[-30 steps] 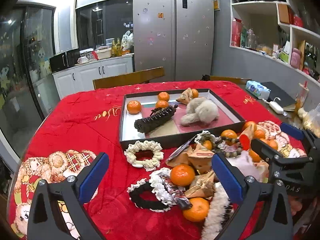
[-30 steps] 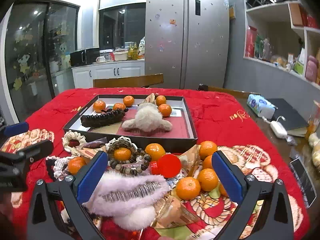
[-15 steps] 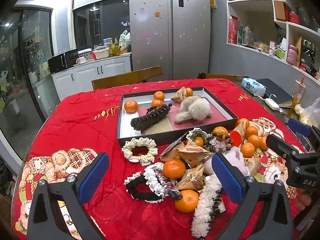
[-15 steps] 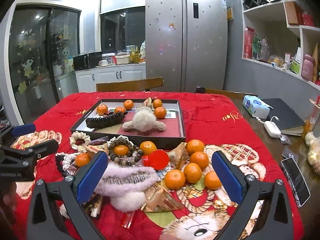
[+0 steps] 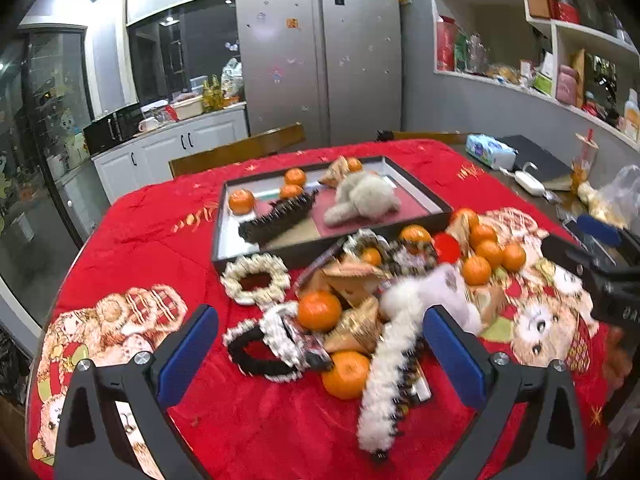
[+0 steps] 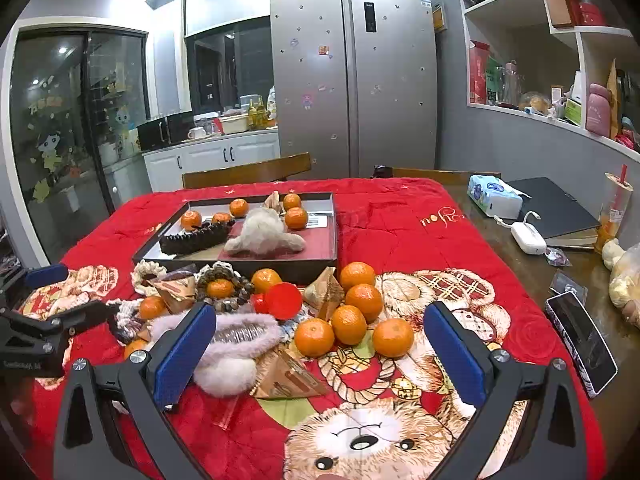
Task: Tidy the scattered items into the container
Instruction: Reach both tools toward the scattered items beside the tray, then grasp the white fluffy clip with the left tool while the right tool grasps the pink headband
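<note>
Jaws of the left gripper [image 5: 320,344] and right gripper [image 6: 320,344] stand wide and empty. Both have drawn back since a second ago, so no pick is under way. White fluffy hair clip [image 5: 394,364] lies nearest, long axis running toward the tray [image 5: 240,254] beyond, which already holds tangerines.

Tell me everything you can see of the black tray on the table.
The black tray is a shallow rectangular box with dark walls and a pale and red floor, flat on the red tablecloth. Inside lie several oranges, a dark spiky hair clip and a beige plush piece. Scattered items crowd its near wall.
</note>
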Demonstrator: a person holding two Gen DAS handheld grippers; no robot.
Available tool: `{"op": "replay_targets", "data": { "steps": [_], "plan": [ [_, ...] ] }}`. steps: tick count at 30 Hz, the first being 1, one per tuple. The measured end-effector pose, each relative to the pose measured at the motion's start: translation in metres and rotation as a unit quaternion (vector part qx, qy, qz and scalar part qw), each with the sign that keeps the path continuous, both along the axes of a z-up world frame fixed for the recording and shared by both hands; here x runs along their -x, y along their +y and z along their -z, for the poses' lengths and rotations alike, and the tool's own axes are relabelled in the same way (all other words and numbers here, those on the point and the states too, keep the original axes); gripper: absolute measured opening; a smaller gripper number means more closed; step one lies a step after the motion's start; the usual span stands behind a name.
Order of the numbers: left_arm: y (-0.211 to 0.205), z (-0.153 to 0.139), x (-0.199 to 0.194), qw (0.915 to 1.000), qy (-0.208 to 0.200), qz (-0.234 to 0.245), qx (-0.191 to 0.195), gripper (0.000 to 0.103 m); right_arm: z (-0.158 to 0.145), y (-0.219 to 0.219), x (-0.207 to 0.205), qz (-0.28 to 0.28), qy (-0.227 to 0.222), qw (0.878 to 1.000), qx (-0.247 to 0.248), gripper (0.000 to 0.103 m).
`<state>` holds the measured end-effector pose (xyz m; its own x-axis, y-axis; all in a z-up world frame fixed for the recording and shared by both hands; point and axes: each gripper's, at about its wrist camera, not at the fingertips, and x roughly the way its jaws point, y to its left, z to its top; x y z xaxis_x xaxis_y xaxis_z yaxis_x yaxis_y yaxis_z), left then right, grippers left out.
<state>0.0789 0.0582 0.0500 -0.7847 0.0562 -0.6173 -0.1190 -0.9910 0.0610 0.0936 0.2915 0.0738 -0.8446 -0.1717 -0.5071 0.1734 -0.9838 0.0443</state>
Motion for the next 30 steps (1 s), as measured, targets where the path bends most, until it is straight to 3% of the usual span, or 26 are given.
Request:
{"op": "replay_targets", "data": {
  "steps": [9, 15, 22, 26, 28, 30],
  "plan": [
    [0.012, 0.036, -0.006, 0.9985, -0.045, 0.031, 0.003, 0.103, 0.020, -0.014, 0.008, -0.067, -0.028, 0.997, 0.003, 0.103],
    [0.016, 0.057, -0.003, 0.9949, -0.079, 0.061, -0.006, 0.103, 0.034, -0.023, 0.021, -0.105, -0.059, 0.992, 0.042, 0.103],
    [0.026, 0.074, -0.001, 0.9890, -0.103, 0.106, -0.011, 0.103, 0.043, -0.031, 0.025, -0.142, -0.061, 0.986, 0.062, 0.102],
    [0.028, 0.082, 0.003, 0.9844, -0.127, 0.119, -0.021, 0.099, 0.046, -0.040, 0.023, -0.169, -0.065, 0.982, 0.048, 0.085],
    [0.029, 0.088, 0.006, 0.9831, -0.138, 0.120, -0.019, 0.093, 0.049, -0.043, 0.023, -0.179, -0.070, 0.980, 0.047, 0.065],
    [0.030, 0.092, 0.008, 0.9827, -0.141, 0.119, -0.015, 0.092, 0.050, -0.045, 0.023, -0.190, -0.074, 0.978, 0.052, 0.057]
  ]
}}
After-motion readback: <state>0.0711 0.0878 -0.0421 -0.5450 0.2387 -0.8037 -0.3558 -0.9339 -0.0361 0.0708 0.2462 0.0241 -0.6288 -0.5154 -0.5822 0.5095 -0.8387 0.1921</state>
